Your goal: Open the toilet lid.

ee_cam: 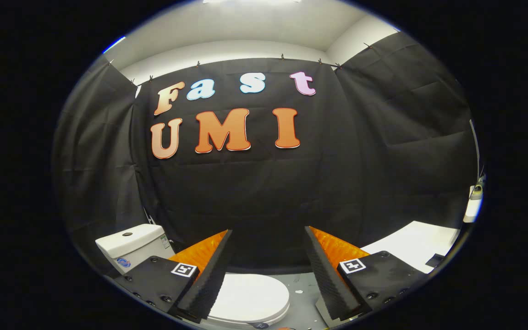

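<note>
A white toilet stands low down, below my fingers. Its lid (250, 298) lies flat and closed on the bowl, partly hidden behind my left finger (209, 275). The white cistern (131, 245) rises to the left of that finger, with a round button on top. My gripper (268, 233) hangs well above the lid, open wide, with nothing between its fingers. The right finger (328, 270) is over the grey floor beside the bowl.
Black cloth walls close the booth ahead and on both sides. A white surface (415, 245) lies to the right of my right finger, with a small dark item at its edge. Grey floor (303, 298) shows between the toilet and that surface.
</note>
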`<state>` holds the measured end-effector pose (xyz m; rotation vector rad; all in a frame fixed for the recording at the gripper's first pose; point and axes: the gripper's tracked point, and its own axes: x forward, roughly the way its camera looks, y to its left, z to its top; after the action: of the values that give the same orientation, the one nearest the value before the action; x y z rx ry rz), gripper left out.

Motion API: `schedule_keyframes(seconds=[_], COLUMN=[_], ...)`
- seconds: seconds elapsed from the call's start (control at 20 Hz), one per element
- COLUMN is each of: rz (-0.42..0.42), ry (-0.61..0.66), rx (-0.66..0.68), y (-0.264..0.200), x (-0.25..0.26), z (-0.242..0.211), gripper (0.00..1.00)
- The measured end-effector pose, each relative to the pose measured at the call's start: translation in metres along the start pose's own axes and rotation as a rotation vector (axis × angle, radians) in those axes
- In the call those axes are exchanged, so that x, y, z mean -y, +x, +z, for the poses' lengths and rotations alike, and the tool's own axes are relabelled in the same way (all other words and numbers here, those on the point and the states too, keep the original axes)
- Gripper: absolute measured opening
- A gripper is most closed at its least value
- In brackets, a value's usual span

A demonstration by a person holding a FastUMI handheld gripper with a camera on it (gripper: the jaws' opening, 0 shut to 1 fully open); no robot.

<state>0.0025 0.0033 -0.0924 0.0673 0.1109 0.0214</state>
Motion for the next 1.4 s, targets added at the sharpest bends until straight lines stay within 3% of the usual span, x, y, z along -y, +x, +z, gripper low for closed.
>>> schedule_keyframes(seconds=[1.05,1.4], rz=[0.004,-0.002], ry=[0.141,0.275], rx=[-0.355,-0.525], y=[0.006,-0.007], x=[0.014,0.016], z=[-0.249,-0.339], gripper=[0.99,0.99])
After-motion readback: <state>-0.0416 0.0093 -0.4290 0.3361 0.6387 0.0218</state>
